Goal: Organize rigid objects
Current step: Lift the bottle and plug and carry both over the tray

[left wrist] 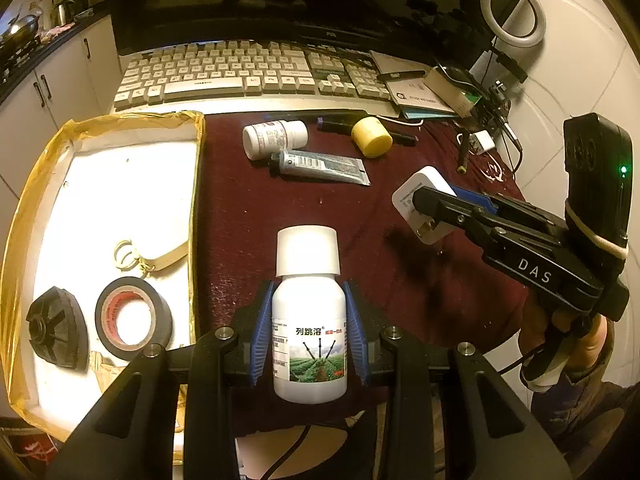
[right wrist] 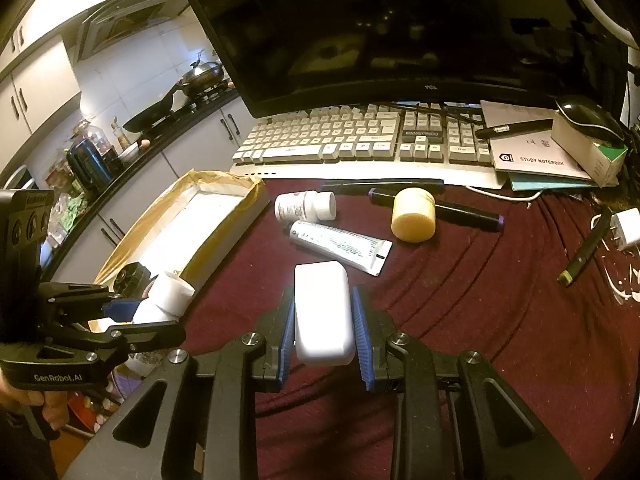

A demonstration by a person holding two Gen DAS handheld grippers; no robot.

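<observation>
My left gripper [left wrist: 308, 328] is shut on a white labelled bottle [left wrist: 309, 336] with a white cap, held above the dark red cloth just right of the cardboard tray [left wrist: 132, 132]. It also shows in the right wrist view [right wrist: 164, 300]. My right gripper [right wrist: 324, 328] is shut on a white plug adapter [right wrist: 324, 312]; the adapter also shows in the left wrist view [left wrist: 424, 196] over the cloth's right side. On the cloth lie a white pill bottle [left wrist: 276, 138], a grey tube [left wrist: 324, 166], a yellow cylinder [left wrist: 372, 136] and a dark marker [right wrist: 468, 210].
The tray holds a black tape roll [left wrist: 134, 318], a black round part [left wrist: 56, 328] and a wooden piece with rings [left wrist: 160, 256]. A keyboard [left wrist: 248, 72], monitor [right wrist: 400, 24], notebook [right wrist: 536, 148] and mouse [right wrist: 588, 116] stand behind. A small white charger [right wrist: 628, 228] lies at right.
</observation>
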